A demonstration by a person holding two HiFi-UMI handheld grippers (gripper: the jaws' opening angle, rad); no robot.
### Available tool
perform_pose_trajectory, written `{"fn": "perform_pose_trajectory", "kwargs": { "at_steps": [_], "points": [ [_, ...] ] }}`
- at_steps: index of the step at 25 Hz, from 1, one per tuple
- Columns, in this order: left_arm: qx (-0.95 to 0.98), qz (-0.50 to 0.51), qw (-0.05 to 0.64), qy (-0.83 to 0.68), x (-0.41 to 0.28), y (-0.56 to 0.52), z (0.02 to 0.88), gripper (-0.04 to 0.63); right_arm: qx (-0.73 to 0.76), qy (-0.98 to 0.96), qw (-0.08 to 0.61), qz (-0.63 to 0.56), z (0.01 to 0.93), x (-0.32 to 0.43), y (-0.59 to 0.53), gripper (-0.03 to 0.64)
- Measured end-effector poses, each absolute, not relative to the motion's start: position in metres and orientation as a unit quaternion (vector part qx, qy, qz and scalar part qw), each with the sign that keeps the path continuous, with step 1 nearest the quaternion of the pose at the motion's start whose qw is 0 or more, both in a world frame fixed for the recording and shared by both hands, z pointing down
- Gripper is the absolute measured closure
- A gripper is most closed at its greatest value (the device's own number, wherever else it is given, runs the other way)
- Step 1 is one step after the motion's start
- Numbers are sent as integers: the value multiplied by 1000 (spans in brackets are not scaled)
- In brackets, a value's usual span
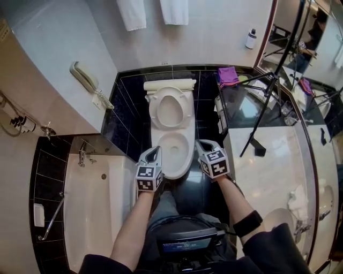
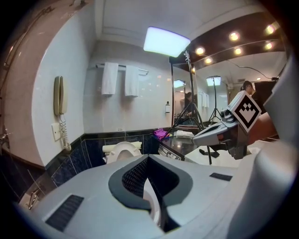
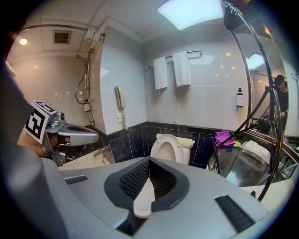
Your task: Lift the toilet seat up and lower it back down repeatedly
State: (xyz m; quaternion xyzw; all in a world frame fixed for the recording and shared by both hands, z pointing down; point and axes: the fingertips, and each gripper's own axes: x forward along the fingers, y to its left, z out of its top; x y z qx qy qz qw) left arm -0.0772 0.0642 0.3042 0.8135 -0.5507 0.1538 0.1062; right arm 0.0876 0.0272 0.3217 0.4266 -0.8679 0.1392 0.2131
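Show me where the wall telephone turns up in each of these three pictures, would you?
Head view: the wall telephone is at upper left, on the pale wall.
Left gripper view: it hangs at the far left.
Right gripper view: it is left of centre, left of the white towels.
Shared landmark: the two white towels hang to the phone's right in every view.

Wall phone (image 1: 84,78) with coiled cord, pale wall, left side. Two white towels (image 1: 132,13) hang side by side on the back wall. Small bottle (image 1: 251,38) on the wall further right. Dark glossy worktop (image 1: 241,109) at right, with a purple cloth (image 1: 229,75) at its far end and black tripod (image 1: 262,115) legs across it. White bathtub (image 1: 102,214) lower left, with a chrome faucet (image 1: 82,155) and a grab bar (image 1: 52,218)
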Motion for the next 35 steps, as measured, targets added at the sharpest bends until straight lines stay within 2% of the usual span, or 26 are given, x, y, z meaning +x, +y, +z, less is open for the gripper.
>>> {"fn": "perform_pose_trajectory", "kwargs": {
  "at_steps": [15,23,26,35],
  "points": [
    [812,159,116,-550,-79,58,317,605,420,-867,226,146,339,88,21,600],
    [811,174,136,-542,-84,25,345,604,441,-852,254,120,355,86,-21,597],
    [811,182,146,-536,-91,5,362,604,437,-850,268,122,362,75,-44,546],
    [821,197,168,-508,-103,-91,419,604,404,-847,339,63,406,35,-161,460]
  ]
}}
